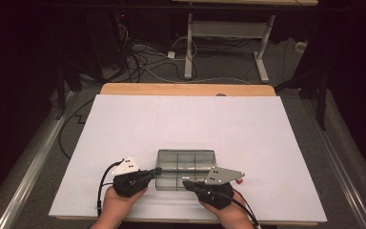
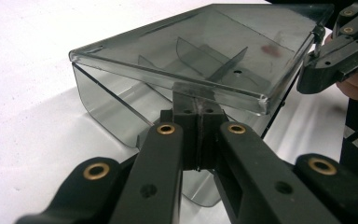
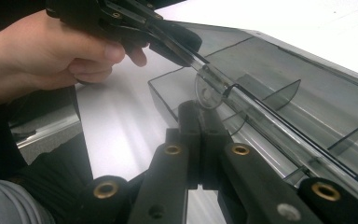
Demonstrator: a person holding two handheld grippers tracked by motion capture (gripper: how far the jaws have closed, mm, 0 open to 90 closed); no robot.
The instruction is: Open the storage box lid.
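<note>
Low in the frame's centre, on the white sheet (image 1: 181,124), sits the clear compartment box (image 1: 186,170). Left gripper (image 2: 196,109) pinches its lid's front edge; right gripper (image 3: 199,112) has its jaws pressed together beside the box's corner.

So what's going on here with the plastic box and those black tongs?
A person sits at a white table with a black gripper in each hand, working on a clear plastic box with dividers inside. The left gripper is pinching the edge of the box's lid, which stands partly raised above the box. The right gripper is shut at the box's front edge; whether it pinches the plastic is hard to tell. A small red thing lies beside the box.
</note>
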